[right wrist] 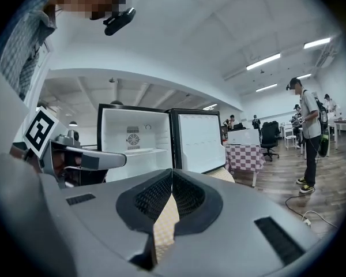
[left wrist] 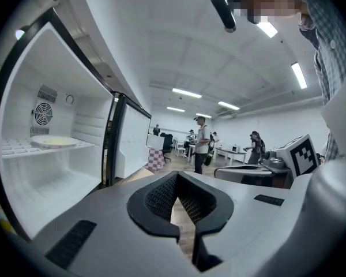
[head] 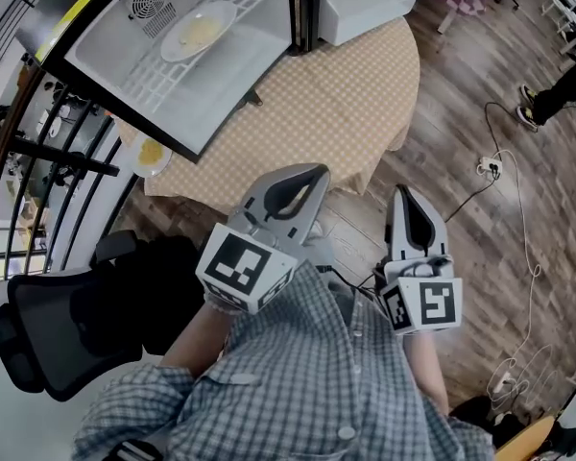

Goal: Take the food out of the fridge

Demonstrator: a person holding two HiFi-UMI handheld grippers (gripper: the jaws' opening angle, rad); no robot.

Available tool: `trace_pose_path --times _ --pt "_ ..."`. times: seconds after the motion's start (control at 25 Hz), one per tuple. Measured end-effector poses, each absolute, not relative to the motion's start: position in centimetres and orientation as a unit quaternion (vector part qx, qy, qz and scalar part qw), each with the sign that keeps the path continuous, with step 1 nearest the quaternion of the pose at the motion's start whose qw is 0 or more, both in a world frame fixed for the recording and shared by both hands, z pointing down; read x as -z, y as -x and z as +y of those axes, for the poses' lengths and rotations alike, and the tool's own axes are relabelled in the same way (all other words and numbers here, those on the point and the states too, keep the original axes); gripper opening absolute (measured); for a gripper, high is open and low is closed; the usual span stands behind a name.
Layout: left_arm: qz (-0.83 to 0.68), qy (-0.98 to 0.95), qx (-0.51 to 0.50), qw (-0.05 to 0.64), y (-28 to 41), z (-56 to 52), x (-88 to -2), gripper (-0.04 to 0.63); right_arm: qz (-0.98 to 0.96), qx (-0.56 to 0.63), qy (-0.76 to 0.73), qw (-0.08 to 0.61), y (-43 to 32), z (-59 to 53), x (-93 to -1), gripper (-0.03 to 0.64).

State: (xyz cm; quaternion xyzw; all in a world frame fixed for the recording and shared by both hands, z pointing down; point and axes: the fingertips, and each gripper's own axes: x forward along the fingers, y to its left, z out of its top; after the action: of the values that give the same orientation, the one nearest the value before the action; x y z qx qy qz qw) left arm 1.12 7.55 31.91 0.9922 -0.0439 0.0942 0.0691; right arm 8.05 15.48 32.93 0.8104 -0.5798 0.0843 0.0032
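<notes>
Pointing nearly level toward the open fridge (head: 221,94), the 2 grippers are held close against the person's checked shirt (head: 298,373), side by side and apart from each other. The left gripper (head: 307,176) has its jaws together with nothing between them. The right gripper (head: 404,198) likewise has its jaws together and is empty. Only the patterned cloth of the round table (head: 336,104) shows through the slit under each pair of pads.

The food (head: 201,32), a pale yellow portion, lies on a white plate (head: 184,44) that rests on the wire shelf (head: 163,75) inside the fridge. That is well ahead of both grippers and off to the left of the left one. A round fan vent (head: 151,3) sits in the back wall behind the plate. The fridge door (head: 365,3) stands swung open, ahead of the right gripper.

The table lies between the grippers and the fridge. A 2nd plate with yellow food (head: 149,154) sits at the table's edge, ahead and left of the left gripper and below the fridge's lower rim as the head view shows it. A black office chair (head: 62,329) stands just left of the left gripper. Other people stand far ahead of the right gripper, across the wooden floor (head: 480,113).
</notes>
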Motion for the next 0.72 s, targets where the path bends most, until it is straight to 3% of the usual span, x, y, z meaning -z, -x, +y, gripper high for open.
trace_pose_path --times 0.72 --pt "-0.094 -0.989 -0.088 0.079 -8.3 -3.0 -32.3 0.006 -0.638 -0.078 -0.766 0.018 -15.0 4.0 -32.7 0.011"
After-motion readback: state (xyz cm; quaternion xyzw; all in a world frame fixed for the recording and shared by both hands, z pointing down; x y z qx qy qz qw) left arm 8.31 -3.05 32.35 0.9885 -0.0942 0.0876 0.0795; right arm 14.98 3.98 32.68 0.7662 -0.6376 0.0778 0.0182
